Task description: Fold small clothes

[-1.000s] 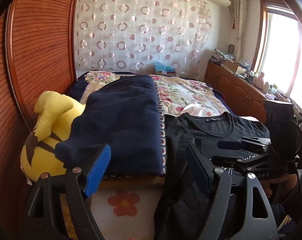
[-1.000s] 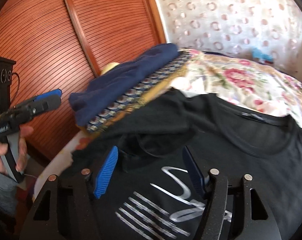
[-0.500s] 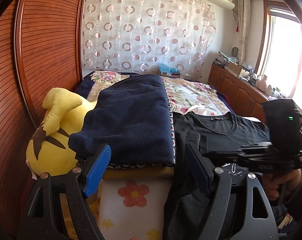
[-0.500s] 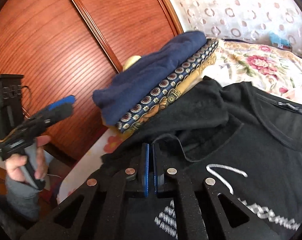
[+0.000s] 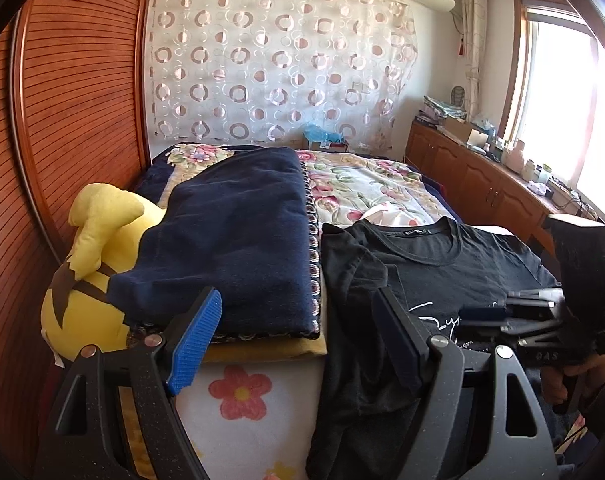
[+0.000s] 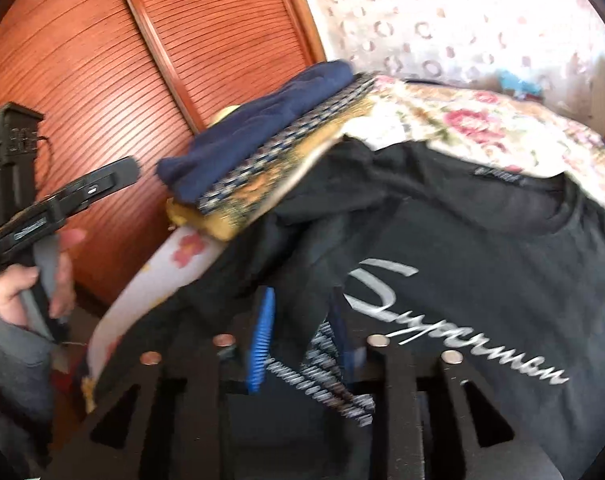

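Observation:
A black T-shirt [image 5: 454, 264] with white script lies on the bed, its left sleeve folded inward and its side hanging over the bed edge. In the right wrist view the T-shirt [image 6: 502, 264] fills the right half. My right gripper [image 6: 298, 332] is shut on a fold of the T-shirt near the print, with cloth bunched between the blue pads [image 6: 262, 340]. It also shows in the left wrist view [image 5: 486, 314] over the shirt's chest. My left gripper [image 5: 298, 328] is open and empty, in front of the bed edge, left of the shirt's hanging side.
A folded navy blanket [image 5: 238, 248] on patterned bedding lies left of the shirt, with a yellow plush toy [image 5: 90, 264] beside it. Wooden slatted wardrobe doors [image 5: 70, 120] stand on the left. A floral bedspread [image 5: 366, 192] covers the bed; wooden cabinets [image 5: 482, 184] line the right.
My right gripper closed on a fold of the T-shirt and has pulled it up and toward the shirt's middle. My left gripper stayed open and shifted slightly back.

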Tool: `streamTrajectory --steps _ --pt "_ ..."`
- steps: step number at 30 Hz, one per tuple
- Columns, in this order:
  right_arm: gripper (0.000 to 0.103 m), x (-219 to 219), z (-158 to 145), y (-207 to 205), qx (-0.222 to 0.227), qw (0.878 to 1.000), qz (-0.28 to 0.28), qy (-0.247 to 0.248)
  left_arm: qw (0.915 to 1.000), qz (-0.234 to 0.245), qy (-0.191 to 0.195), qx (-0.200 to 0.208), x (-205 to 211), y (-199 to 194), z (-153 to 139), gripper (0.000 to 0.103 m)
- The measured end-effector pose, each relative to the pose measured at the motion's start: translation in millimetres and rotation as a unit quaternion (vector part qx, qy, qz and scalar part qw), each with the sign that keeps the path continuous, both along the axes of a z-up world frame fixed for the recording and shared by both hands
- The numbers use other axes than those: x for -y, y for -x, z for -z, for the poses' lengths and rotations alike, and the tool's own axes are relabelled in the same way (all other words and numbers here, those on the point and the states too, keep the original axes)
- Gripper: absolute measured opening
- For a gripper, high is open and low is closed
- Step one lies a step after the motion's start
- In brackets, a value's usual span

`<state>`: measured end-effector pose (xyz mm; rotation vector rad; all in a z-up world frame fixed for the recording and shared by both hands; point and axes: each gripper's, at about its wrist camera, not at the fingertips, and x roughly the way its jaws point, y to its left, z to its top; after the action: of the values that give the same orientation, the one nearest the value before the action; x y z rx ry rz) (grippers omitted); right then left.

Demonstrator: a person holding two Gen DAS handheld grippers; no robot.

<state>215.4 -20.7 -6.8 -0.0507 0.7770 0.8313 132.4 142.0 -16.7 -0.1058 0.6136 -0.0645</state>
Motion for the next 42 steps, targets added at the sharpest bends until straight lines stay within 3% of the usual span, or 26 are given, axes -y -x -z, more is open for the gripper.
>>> streamTrajectory --steps 6,11,13,17,23,26,31,33,34,35,42 --pt "0.041 18.7 -1.7 -19.6 0.039 0.997 0.056 0.032 0.9992 0.029 -0.024 -0.013 29.7 -23.4 -0.5 0.078" --pt "0.060 49.3 0.4 -38.1 0.059 0.991 0.101 0.061 0.9956 0.078 -0.043 -0.028 67.4 -53.9 3.6 0.079" --pt "0.063 64.0 3.8 -46.6 0.060 0.989 0.113 0.077 0.9934 0.097 -0.043 -0.044 81.7 -71.2 9.3 0.076" --pt "0.063 93.2 17.7 -62.3 0.047 0.983 0.146 0.105 0.9880 0.119 -0.051 -0.085 102.0 -103.6 26.6 0.060" --pt "0.063 108.0 41.1 -85.2 0.016 0.978 0.160 0.131 0.9767 0.120 -0.088 -0.154 117.5 -141.7 61.9 0.057" --pt "0.063 102.4 43.0 -87.7 0.034 0.978 0.158 0.135 0.9722 0.111 -0.099 -0.181 117.9 -148.9 77.8 0.053" --pt "0.063 101.0 42.3 -82.5 0.035 0.978 0.160 0.131 0.9713 0.091 -0.126 -0.180 115.5 -147.7 77.5 0.036" --pt "0.063 100.3 43.3 -84.9 0.035 0.978 0.160 0.131 0.9706 0.089 -0.135 -0.178 115.8 -146.9 75.6 0.025" --pt "0.063 101.2 42.6 -82.6 0.035 0.978 0.160 0.132 0.9706 0.089 -0.138 -0.176 116.3 -146.9 73.3 0.013" --pt "0.063 101.3 42.8 -82.6 0.036 0.978 0.160 0.132 0.9719 0.091 -0.137 -0.168 114.9 -143.2 69.2 0.007" --pt "0.064 102.5 44.0 -79.6 0.036 0.978 0.160 0.131 0.9930 0.006 -0.100 -0.062 68.2 -114.4 4.5 0.005"
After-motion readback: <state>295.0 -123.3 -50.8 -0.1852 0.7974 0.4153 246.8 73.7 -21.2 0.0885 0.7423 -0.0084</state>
